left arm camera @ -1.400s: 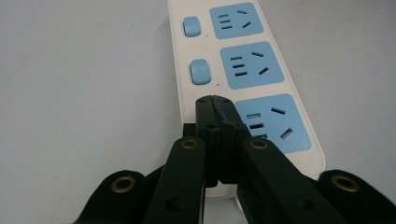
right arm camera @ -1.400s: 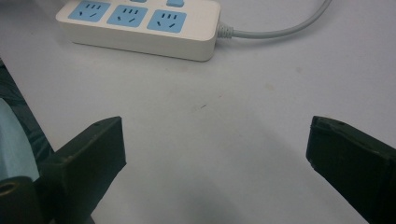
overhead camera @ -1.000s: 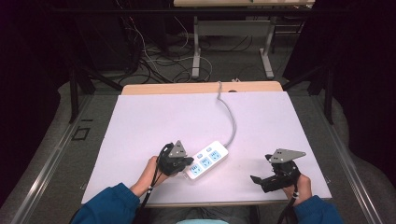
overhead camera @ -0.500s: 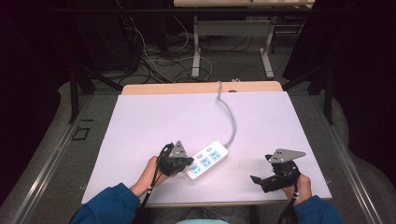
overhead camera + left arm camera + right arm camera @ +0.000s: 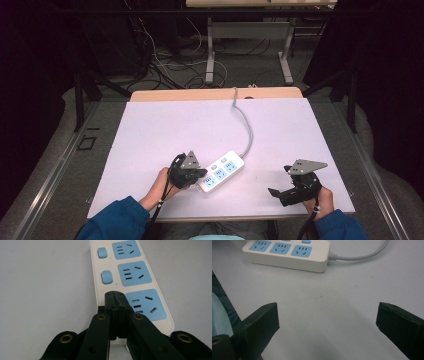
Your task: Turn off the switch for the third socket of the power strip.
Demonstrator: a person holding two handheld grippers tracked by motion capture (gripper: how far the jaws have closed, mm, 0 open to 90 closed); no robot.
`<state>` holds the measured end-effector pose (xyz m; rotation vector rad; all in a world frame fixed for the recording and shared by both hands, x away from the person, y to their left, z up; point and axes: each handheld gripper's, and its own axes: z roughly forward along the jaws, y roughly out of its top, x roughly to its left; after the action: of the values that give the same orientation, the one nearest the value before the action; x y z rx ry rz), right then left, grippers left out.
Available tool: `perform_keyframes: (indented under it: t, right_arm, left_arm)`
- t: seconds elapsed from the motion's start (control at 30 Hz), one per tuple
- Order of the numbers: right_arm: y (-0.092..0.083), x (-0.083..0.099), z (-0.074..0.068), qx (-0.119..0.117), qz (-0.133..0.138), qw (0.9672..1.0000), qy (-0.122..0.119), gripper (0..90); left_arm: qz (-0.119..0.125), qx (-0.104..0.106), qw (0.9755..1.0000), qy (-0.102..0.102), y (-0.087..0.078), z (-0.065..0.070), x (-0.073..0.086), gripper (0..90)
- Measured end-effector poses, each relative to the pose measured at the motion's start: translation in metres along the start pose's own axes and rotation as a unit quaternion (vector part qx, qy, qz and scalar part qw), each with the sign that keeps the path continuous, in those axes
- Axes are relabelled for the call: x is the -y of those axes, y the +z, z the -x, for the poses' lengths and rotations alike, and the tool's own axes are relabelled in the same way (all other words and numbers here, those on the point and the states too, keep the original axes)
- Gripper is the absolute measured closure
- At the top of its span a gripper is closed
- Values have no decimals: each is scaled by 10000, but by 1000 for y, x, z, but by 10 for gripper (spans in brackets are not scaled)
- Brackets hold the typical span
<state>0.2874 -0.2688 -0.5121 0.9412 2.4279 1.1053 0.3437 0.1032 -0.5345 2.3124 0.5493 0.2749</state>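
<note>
Power strip: a white power strip [image 5: 221, 170] with three blue sockets and small blue switches lies flat on the table [image 5: 165, 130], toward the near edge, a little left of the middle, slanted so that its cord end points away to the right.
Sockets and switches: in the left gripper view the power strip [image 5: 130, 277] runs away from the camera, the blue sockets in a row on the right and the blue switches [image 5: 106, 277] beside them on the left.
Cord: a grey cord [image 5: 244, 120] leaves the far end of the strip, curves across the table and drops over the far edge; in the right gripper view the cord [image 5: 359, 257] runs off to the upper right.
Left tongs: the left tongs [image 5: 196, 176] sit at the near end of the strip; the jaws are together with nothing between them, and in the left gripper view the tip of the left tongs [image 5: 114, 293] is over the strip just beside the nearest socket, where the nearest switch would be; whether it presses down I cannot tell.
Right tongs: the right tongs [image 5: 275, 192] are low over the bare table, well apart from the strip to its right; in the right gripper view the right tongs [image 5: 327, 317] stand wide apart and empty.
Table: a pale, plain top on a wooden board.
</note>
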Motion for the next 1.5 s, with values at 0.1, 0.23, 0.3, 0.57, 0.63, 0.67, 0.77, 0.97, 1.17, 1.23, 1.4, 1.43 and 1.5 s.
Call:
perform_keyframes:
  t: [0.1, 0.23, 0.3, 0.57, 0.63, 0.67, 0.77, 0.97, 1.17, 1.23, 1.4, 1.43, 1.5]
  right_arm:
    - [0, 0, 0, 4, 5, 10000, -7, 43]
    - [1, 0, 0, 9, 28, 10000, -4, 43]
    - [1, 0, 0, 12, 52, 10000, -4, 43]
    - [1, 0, 0, 16, 73, 10000, 2, 43]
    - [1, 0, 0, 18, 68, 10000, -4, 43]
    - [1, 0, 0, 18, 68, 10000, -4, 43]
    - [1, 0, 0, 19, 64, 10000, 6, 43]
    - [0, 0, 0, 12, 28, 10000, -2, 44]
    - [0, 0, 0, 9, 3, 10000, -6, 43]
    - [0, 0, 0, 15, 48, 10000, -3, 43]
    - [0, 0, 0, 14, 53, 10000, 0, 43]
    - [1, 0, 0, 18, 67, 10000, -1, 44]
    - [0, 0, 0, 15, 49, 10000, -3, 43]
  left_arm:
    - [5, 4, 10000, -6, 0, 0, 0, 900]
    - [10, 3, 10000, -8, 0, 0, 0, 900]
    - [10, 3, 10000, -7, 0, 0, 0, 900]
    - [29, 17, 10000, -12, 0, 0, 1, 900]
    - [14, 8, 10000, -6, 0, 0, 0, 900]
    - [14, 8, 10000, -6, 0, 0, 0, 900]
    - [15, 2, 10000, 3, 0, 0, 0, 900]
    - [15, 0, 10000, 8, 0, 0, 1, 900]
    - [44, -54, 9999, 74, 0, 0, 0, 900]
    - [49, -56, 9999, 78, 0, 0, 1, 900]
    - [43, -55, 9999, 79, 0, 1, 1, 900]
    - [40, -67, 9999, 99, 0, 1, 0, 900]
    - [41, -64, 9999, 99, 0, 1, 0, 900]
